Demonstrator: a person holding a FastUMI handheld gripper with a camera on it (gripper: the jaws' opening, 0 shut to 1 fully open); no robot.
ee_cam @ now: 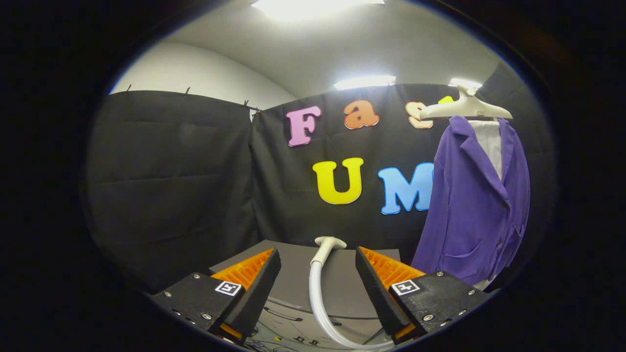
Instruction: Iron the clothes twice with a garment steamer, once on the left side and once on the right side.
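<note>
A purple jacket [477,195] hangs on a white hanger [464,108] to the right, beyond my right finger, with a white lining showing at its collar. The garment steamer's white head [329,244] lies on a grey table [293,278] just ahead of the fingers. Its pale hose [318,303] curves back between the fingers toward me. My gripper [318,259] is open, its fingers wide apart on either side of the steamer handle without touching it.
The black cloth booth wall [195,171] closes off the back and left. Below the fingers lies a grey surface with dark markings [288,322]. Bright ceiling lights [364,82] shine above the wall.
</note>
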